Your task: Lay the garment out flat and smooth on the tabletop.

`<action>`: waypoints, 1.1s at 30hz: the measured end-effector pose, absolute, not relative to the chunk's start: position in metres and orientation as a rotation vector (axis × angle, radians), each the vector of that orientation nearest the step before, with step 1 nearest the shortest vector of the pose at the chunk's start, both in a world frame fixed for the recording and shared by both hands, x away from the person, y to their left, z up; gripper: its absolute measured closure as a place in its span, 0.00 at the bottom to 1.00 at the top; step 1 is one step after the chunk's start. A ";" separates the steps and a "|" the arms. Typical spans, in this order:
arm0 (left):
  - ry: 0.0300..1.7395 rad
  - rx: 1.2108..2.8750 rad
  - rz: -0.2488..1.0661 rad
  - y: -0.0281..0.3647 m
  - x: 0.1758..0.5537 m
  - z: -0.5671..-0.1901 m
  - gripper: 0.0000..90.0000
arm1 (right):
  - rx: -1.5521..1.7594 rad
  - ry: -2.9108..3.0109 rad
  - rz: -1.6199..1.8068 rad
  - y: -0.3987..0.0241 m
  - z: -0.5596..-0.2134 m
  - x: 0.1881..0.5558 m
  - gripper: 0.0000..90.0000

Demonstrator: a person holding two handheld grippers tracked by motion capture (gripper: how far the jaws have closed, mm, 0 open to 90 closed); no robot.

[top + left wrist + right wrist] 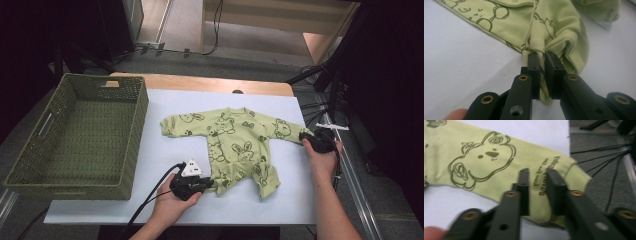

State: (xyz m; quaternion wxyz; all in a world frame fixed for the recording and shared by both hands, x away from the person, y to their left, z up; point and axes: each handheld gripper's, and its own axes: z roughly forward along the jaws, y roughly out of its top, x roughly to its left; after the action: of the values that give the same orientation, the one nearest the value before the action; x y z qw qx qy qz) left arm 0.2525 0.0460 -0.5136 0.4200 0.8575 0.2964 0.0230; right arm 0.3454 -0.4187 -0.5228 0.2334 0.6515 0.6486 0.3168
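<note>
A light green baby bodysuit [235, 135] with dark animal prints lies spread flat on the white table cover, sleeves out to both sides. My left gripper [210, 185] is at the lower left leg of the suit. In the left gripper view its jaws are shut [543, 65] on a bunched fold of that green cloth [559, 25]. My right gripper [304, 137] is at the end of the suit's right sleeve. In the right gripper view its jaws [537, 173] stand apart over the sleeve end [486, 157], with printed cloth lying flat in the gap.
A large green woven basket [135, 135] stands at the left of the table, nothing in it. The white cover [165, 150] is bare between basket and suit. Black cables and dark stands run along the floor beyond the right table edge [320, 115].
</note>
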 end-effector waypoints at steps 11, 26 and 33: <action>0.742 2.147 0.059 0.046 0.252 -0.514 0.92 | 1.721 1.781 1.109 -0.395 -0.507 0.316 0.22; 0.748 2.147 0.042 0.047 0.254 -0.513 0.92 | 1.489 1.896 1.282 -0.340 -0.469 0.244 0.00; 0.740 2.146 0.056 0.046 0.252 -0.513 0.92 | 1.397 1.936 1.319 -0.310 -0.466 0.203 0.06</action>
State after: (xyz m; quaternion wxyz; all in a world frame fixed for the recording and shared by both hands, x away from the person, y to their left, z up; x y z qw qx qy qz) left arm 0.2524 0.0462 -0.5128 0.4219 0.8569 0.2953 0.0223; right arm 0.2033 -0.3101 -0.4661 0.2055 0.5013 0.6947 0.4732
